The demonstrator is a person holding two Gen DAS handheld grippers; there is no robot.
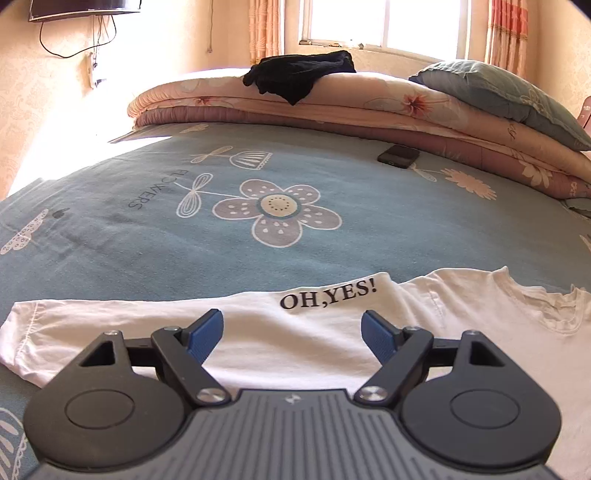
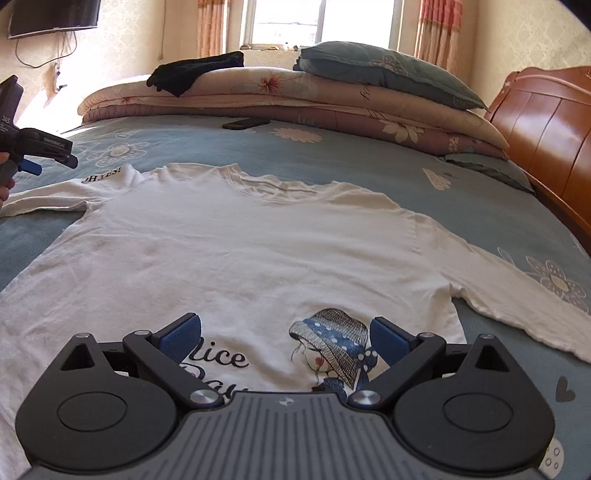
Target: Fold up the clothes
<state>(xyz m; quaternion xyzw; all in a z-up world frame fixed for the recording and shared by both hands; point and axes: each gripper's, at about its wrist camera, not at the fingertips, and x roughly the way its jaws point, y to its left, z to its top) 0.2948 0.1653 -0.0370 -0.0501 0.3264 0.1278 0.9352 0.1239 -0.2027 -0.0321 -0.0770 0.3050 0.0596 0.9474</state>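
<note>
A white long-sleeved shirt lies spread flat, front up, across the near half of a bed covered with a blue flowered sheet, its neckline turned toward the far edge where bedding is stacked. The left tool hovers above the shirt's left sleeve, blue pads spread wide with only loose cloth below and nothing gripped; black lettering reading "OH,YES!" shows just beyond its tips. The same tool appears at the left border of the right wrist view, held in a person's hand above that sleeve.

The right tool is poised over the shirt's lower front, its jaws likewise apart and holding nothing; between them shows a printed figure of a girl in a hat and dark script lettering. The right sleeve stretches out toward the bed's right edge.

Along the far edge, folded floral quilts carry a grey-blue pillow and a crumpled black garment. A dark phone rests on the sheet just in front of the quilts. A wooden headboard rises at the right side, a window with patterned curtains stands behind, and a wall-mounted television hangs at the upper left.
</note>
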